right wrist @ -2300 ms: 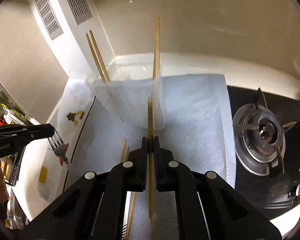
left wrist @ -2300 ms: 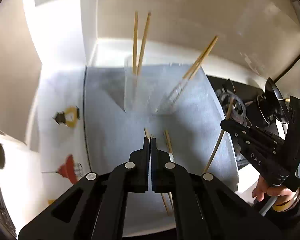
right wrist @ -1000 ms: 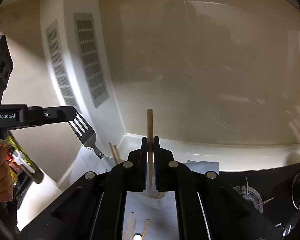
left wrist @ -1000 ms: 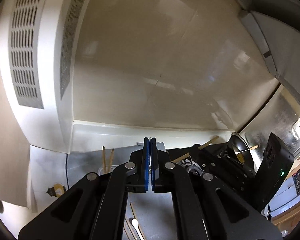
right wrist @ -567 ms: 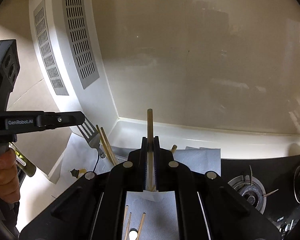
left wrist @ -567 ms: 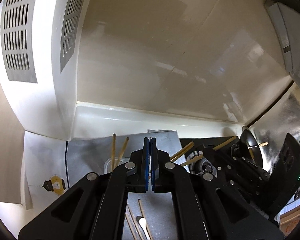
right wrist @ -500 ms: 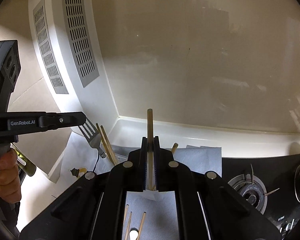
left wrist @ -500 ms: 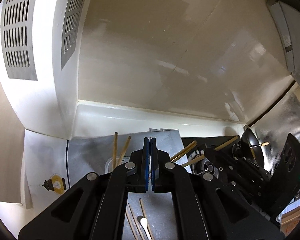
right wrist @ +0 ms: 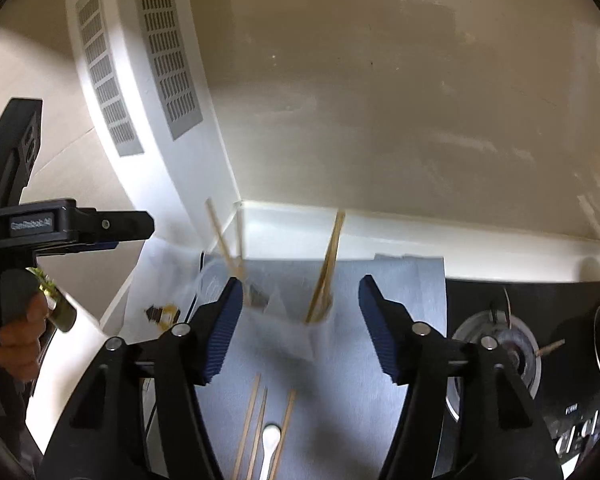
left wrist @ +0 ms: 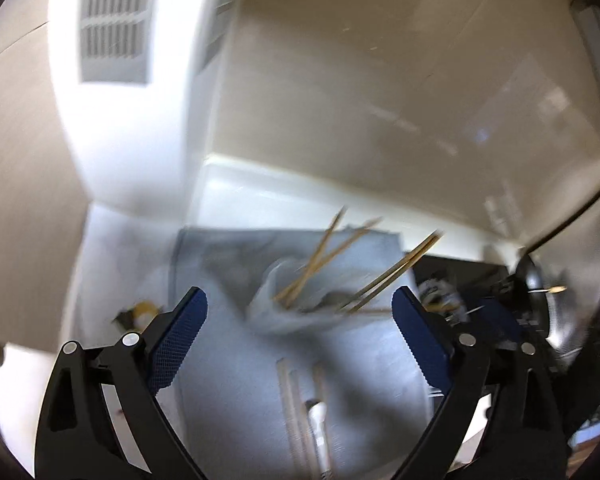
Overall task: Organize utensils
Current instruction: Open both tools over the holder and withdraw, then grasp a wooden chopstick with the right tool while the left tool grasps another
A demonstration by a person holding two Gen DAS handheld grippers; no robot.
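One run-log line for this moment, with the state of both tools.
left tool: just opened, empty | right tool: just opened, empty | chopsticks: upright in clear holder | loose chopsticks, white spoon: on mat

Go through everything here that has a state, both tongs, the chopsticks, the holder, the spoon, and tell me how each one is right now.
left tongs: open, just opened, nothing between the pads.
right tongs: open, just opened, empty.
clear holder: upright on the grey mat.
chopsticks in holder: leaning on end.
loose chopsticks: lying flat on the mat.
white spoon: lying flat between them.
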